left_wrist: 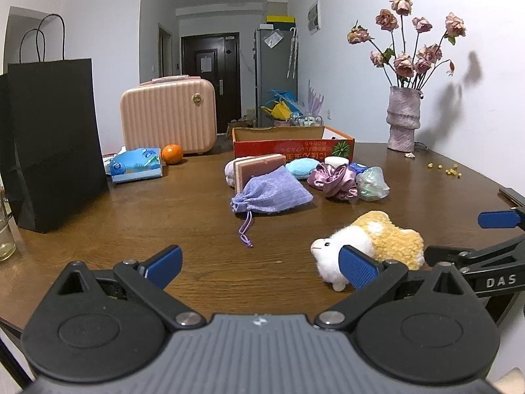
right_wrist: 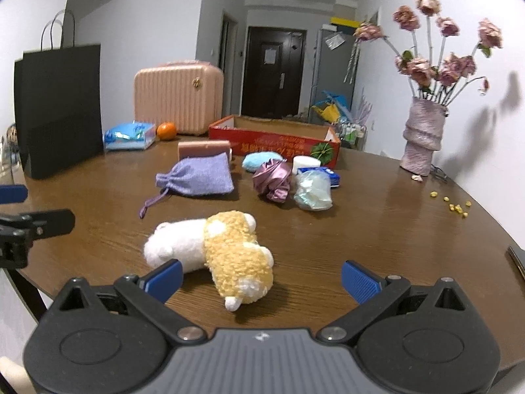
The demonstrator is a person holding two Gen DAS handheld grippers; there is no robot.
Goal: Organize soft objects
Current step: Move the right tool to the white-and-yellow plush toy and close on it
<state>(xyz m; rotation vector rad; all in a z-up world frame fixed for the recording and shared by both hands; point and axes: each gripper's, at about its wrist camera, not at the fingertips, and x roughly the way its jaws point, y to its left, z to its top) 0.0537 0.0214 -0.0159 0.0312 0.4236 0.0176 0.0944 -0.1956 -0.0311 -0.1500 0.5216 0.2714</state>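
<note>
Both hand-held grippers hover open over the desk, with the plush toy nearest.

The right hand-held gripper [right_wrist: 261, 279] has its jaws spread wide, holding nothing, and the plush toy [right_wrist: 216, 249] lies on its side just ahead of them on the desk [right_wrist: 377, 229], probably the first pick. The left hand-held gripper [left_wrist: 261, 267] is likewise spread and empty. The toy is fluffy, white at the head and tan on the body. Farther back a purple pouch [right_wrist: 197, 175], scrunchie [right_wrist: 272, 179] and sponge [right_wrist: 203, 148] cluster before the open red box [right_wrist: 279, 144], likely where they belong.
</note>
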